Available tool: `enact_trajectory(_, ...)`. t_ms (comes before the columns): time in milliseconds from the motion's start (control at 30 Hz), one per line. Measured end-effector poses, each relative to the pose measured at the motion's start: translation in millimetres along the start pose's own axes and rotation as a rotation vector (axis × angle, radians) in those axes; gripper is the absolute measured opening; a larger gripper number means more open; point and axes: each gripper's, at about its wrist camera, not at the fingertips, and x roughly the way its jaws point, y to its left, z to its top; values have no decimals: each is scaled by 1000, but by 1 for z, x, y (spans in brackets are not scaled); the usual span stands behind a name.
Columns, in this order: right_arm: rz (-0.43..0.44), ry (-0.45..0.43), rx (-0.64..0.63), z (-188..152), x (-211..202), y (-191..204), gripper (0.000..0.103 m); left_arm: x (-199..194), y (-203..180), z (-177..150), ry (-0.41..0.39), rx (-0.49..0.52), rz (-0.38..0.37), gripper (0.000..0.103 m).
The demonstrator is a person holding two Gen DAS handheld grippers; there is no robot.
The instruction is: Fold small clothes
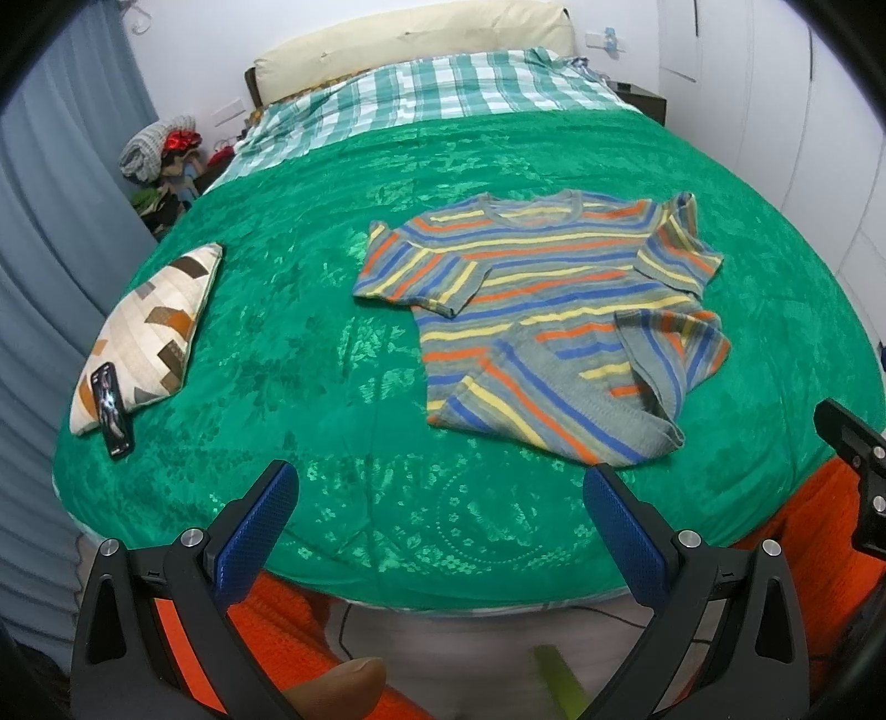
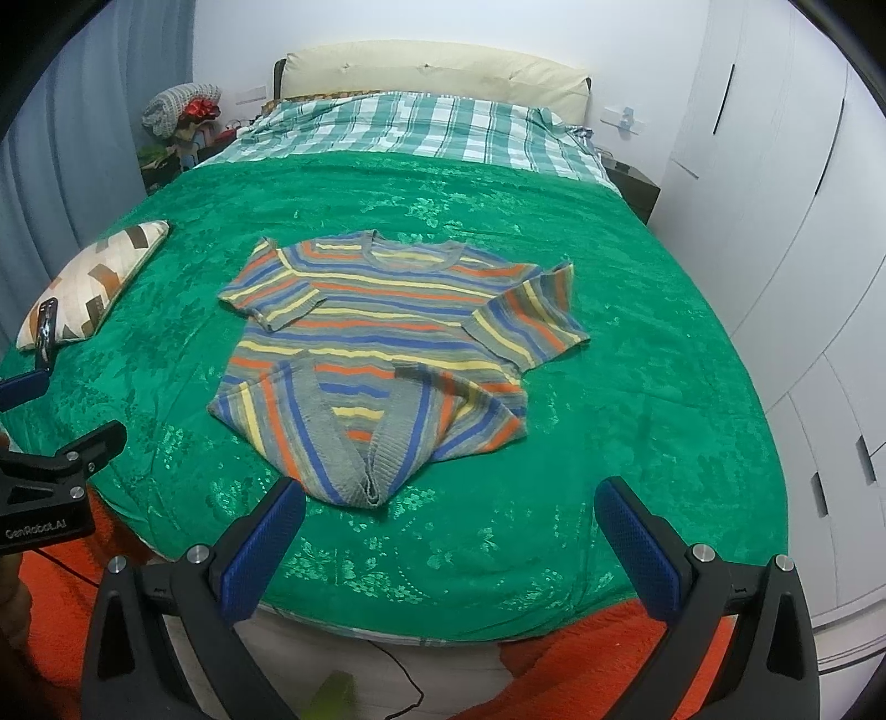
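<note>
A bed covered by a green blanket (image 1: 310, 343) (image 2: 637, 343) carries everything here; nothing on it sits inside a container. A striped knit shirt (image 1: 531, 310) (image 2: 387, 338) lies flat on the blanket near the foot edge, neck toward the headboard, both short sleeves spread out. Its bottom hem is turned up at the two lower corners, so the flaps meet in a V over the front.

The left claw (image 1: 440, 526) hangs over the foot edge of the bed with its blue-padded fingers (image 1: 257, 531) wide apart and nothing between them. The shirt is ahead of it and a little to its right, with the nearest hem corner just beyond the right finger, not touching. The right claw (image 2: 449, 534) is likewise spread wide and empty, over the foot edge. The shirt's folded hem lies just ahead of its left finger (image 2: 266, 545), apart from it.

Toward the left edge of the bed rests a patterned cushion (image 1: 149, 332) (image 2: 91, 279), with a dark phone (image 1: 113, 410) (image 2: 45, 332) lying partly on its near end. A checked sheet (image 1: 443, 91) (image 2: 421, 130) covers the head end, below a cream headboard (image 1: 421, 41) (image 2: 432, 69). Blue curtains (image 1: 61, 232) hang beyond the left edge, white wardrobe doors (image 2: 786, 232) beyond the right. An orange rug (image 1: 277, 631) (image 2: 587, 659) lies on the floor below the foot edge. Bare blanket lies between each claw and the shirt.
</note>
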Motion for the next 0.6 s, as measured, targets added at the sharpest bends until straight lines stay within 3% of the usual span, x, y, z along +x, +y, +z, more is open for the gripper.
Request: enact_trajectory(600, -46, 18, -2, -2, 4, -1, 103, -2, -8, 5, 9, 33, 38, 103)
